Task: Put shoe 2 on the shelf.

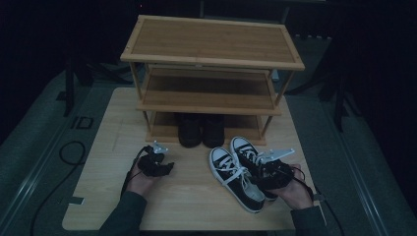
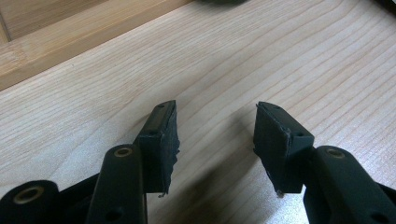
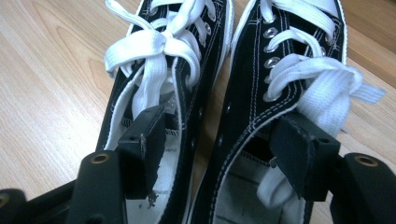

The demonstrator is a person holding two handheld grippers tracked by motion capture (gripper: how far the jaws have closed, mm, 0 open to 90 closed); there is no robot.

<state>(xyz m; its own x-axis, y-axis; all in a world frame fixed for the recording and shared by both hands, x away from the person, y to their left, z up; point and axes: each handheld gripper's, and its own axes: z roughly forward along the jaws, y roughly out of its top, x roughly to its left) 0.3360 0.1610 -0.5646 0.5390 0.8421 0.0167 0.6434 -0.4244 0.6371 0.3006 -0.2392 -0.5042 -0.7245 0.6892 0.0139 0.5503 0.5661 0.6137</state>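
We take the wooden shoe rack (image 1: 211,73) as our landmark. Just in front of its lowest shelf, toward its right end, a pair of black sneakers (image 1: 241,172) with white laces lies side by side on the table (image 1: 192,196), toes toward the rack. Our right gripper (image 3: 224,135) sits over the heel ends of the pair. Its jaws stand apart, one inside each shoe's opening, with the two inner walls between them. The pads seem clear of the canvas, though we cannot be sure at this angle. On the rack's lowest shelf stands a dark pair of shoes (image 1: 200,129), dim in the high view. Our left gripper (image 2: 215,135) hovers over bare table in front of the rack's left end, jaws apart with nothing between them.
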